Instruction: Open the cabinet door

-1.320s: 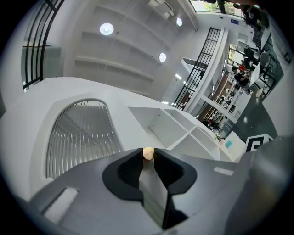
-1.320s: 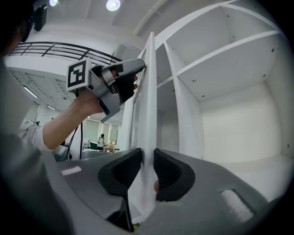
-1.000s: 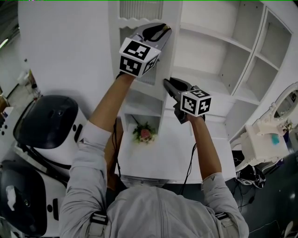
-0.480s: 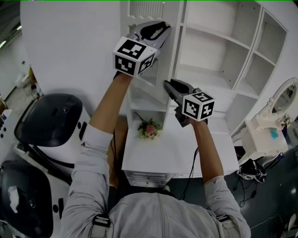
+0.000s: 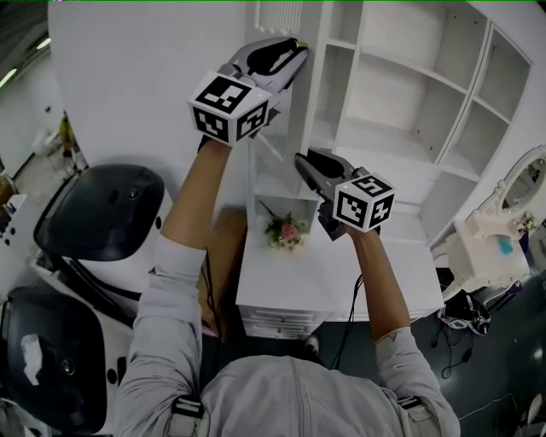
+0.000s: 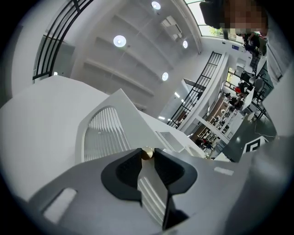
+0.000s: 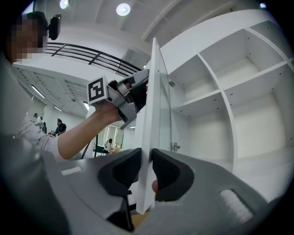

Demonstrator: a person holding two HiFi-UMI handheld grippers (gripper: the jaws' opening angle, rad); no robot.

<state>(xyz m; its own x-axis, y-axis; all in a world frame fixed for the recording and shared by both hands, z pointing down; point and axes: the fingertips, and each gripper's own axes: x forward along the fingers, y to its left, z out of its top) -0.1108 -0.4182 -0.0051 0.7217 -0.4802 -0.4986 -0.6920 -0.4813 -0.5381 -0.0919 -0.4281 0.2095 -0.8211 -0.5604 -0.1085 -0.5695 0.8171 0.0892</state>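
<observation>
Brass knob [image 6: 146, 153] and, at six o'clock, cabinet door [image 7: 156, 92] edge give our left gripper [image 5: 298, 45] and right gripper [image 5: 300, 159] leverage, jaws gripping yet opening.

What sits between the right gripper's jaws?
Edge of the cabinet door, per the right gripper view; the right gripper is opening its jaws around it.

Flowers [image 5: 287, 230] on desk [image 5: 350, 286] below door [image 5: 280, 15]; shelves [image 5: 401, 85] right of door.
</observation>
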